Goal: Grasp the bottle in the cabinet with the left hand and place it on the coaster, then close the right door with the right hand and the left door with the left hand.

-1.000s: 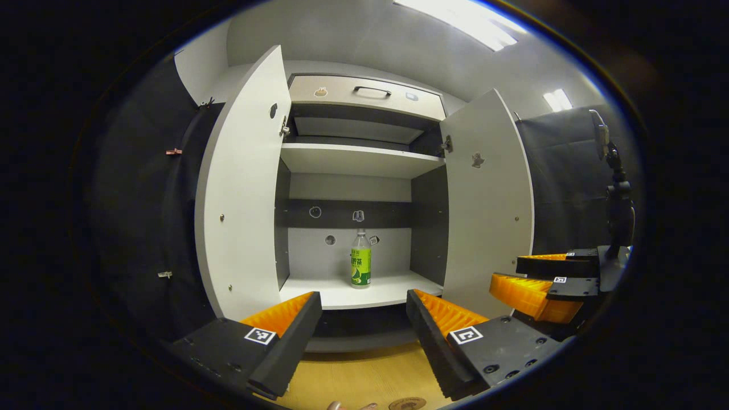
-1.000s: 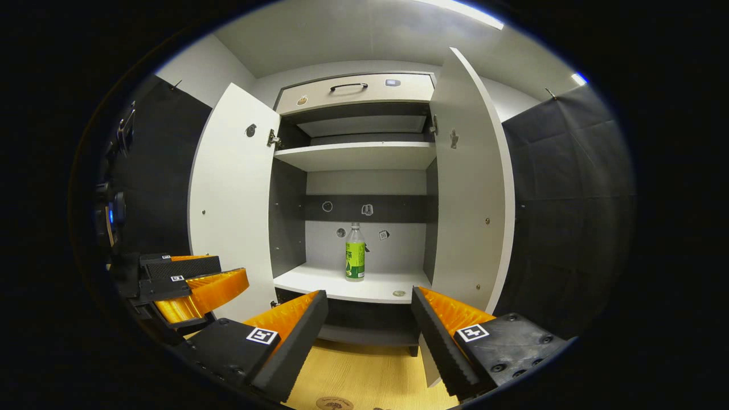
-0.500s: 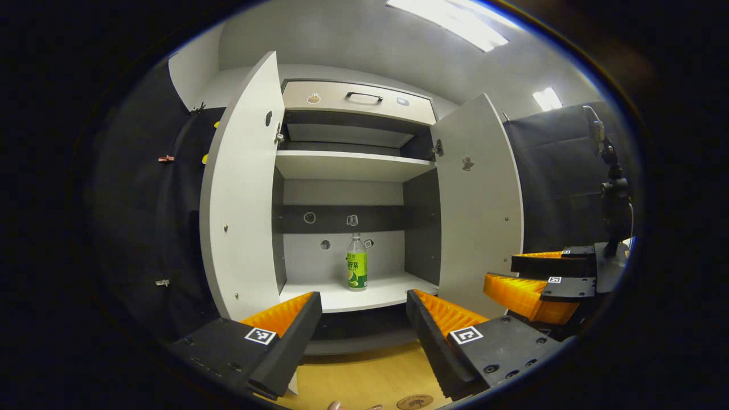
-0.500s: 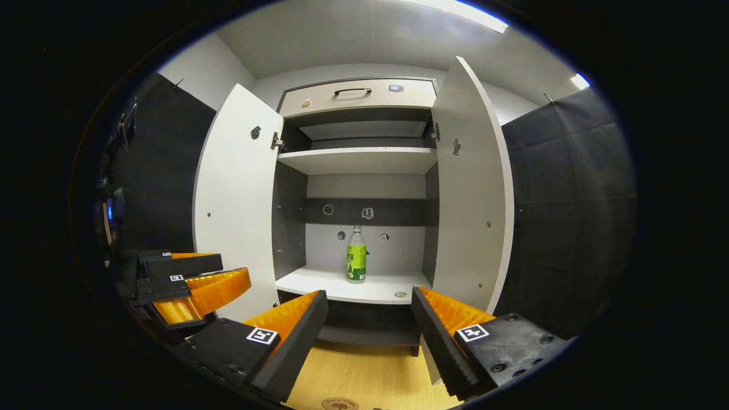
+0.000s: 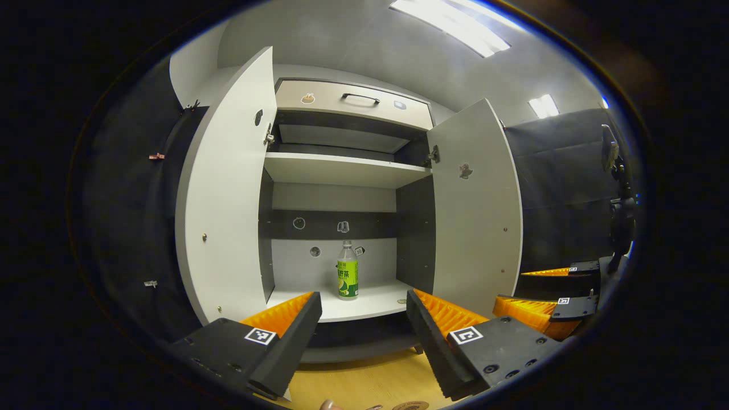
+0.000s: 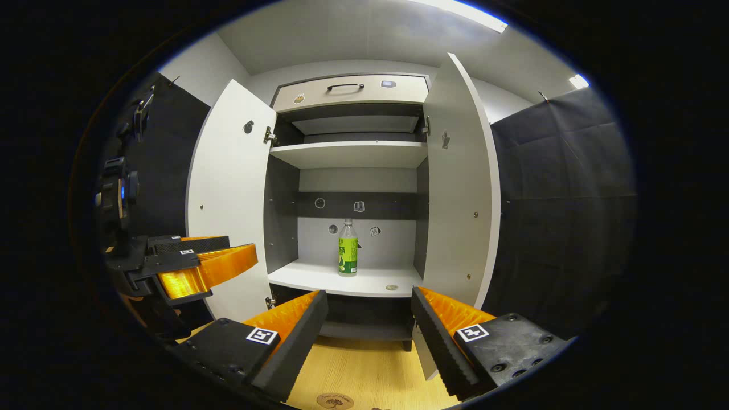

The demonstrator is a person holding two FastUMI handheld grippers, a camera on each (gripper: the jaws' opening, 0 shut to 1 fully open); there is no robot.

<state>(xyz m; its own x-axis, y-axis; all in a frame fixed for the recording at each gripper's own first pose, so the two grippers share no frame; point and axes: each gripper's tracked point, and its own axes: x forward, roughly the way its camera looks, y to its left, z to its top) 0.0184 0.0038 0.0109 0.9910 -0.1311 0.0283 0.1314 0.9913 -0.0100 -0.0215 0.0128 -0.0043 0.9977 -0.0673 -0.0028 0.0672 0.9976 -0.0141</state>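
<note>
The cabinet (image 5: 342, 171) fills mid-frame, both doors swung wide. Its lower shelf (image 5: 364, 304) carries the upright green-labelled bottle (image 5: 347, 278), dead ahead between the left hand-held gripper (image 5: 363, 319)'s spread, empty jaws. The right hand-held gripper (image 6: 369, 322) gapes too, empty.

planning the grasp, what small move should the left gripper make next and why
Probably ease the left gripper forward toward the bottle: its jaws are open and empty, and the bottle stands upright on the lower shelf, well beyond the fingertips, both doors open.
</note>
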